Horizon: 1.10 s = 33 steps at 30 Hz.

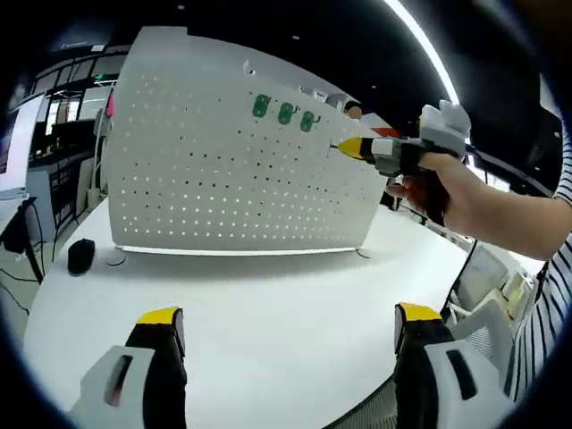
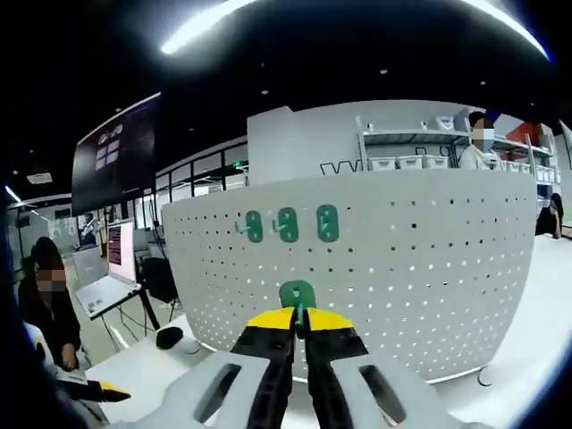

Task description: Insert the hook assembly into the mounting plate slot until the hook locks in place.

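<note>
Right gripper view: our right gripper (image 2: 300, 323) clamps green hook (image 2: 298, 295) by base, just short of pegboard (image 2: 402, 268); small, stiff, light, we judge; left gripper (image 1: 290, 326) jaws apart over surface (image 1: 268, 304).

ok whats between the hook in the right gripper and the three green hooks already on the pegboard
Only bare perforated pegboard: in the right gripper view the held green hook in the right gripper sits below the three mounted hooks, with empty holes between.

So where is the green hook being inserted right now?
In the right gripper view, the green hook sits pinched in the right gripper, in front of the pegboard and below three mounted hooks.
</note>
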Tool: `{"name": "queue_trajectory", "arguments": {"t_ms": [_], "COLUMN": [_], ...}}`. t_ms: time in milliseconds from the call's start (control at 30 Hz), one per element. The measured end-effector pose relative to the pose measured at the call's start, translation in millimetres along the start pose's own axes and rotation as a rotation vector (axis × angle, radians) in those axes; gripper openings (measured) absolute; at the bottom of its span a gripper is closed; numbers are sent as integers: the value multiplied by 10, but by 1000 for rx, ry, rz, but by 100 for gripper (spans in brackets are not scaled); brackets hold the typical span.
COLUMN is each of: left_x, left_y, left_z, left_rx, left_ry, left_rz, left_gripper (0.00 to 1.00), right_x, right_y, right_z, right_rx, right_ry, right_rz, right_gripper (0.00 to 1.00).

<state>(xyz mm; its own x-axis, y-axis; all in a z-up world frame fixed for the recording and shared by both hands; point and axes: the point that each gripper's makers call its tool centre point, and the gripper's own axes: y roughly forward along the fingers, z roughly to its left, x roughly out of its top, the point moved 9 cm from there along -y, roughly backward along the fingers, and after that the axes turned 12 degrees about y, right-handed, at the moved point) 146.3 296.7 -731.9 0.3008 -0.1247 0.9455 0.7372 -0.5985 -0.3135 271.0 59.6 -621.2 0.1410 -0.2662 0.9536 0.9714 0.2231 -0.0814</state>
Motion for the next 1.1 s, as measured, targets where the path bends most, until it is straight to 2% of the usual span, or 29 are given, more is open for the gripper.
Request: {"name": "queue_trajectory", "arguments": {"t_ms": [100,233,467,600,1100], "left_x": [-29,-23,-49,-53,-61], "left_y": [2,-7,-6,-9,-6], "left_z": [9,-12,14,41,46], "left_rx": [7,2,6,33,23], "left_ry": [-33,-20,-48,-52,-85], "left_rz": [7,2,6,4,4], "left_gripper": [99,100,98,100,100], "right_x": [25,94,222,281,513], "right_y": [34,100,237,316,560], "right_z": [-31,-73,-220,-255,-353], "right_rx": [-17,-26,-77,-95,-173], "right_ry": [1,-24,9,9,20], "right_rz": [-13,-36,-82,-99,-161], "right_gripper": [0,0,0,0,1]}}
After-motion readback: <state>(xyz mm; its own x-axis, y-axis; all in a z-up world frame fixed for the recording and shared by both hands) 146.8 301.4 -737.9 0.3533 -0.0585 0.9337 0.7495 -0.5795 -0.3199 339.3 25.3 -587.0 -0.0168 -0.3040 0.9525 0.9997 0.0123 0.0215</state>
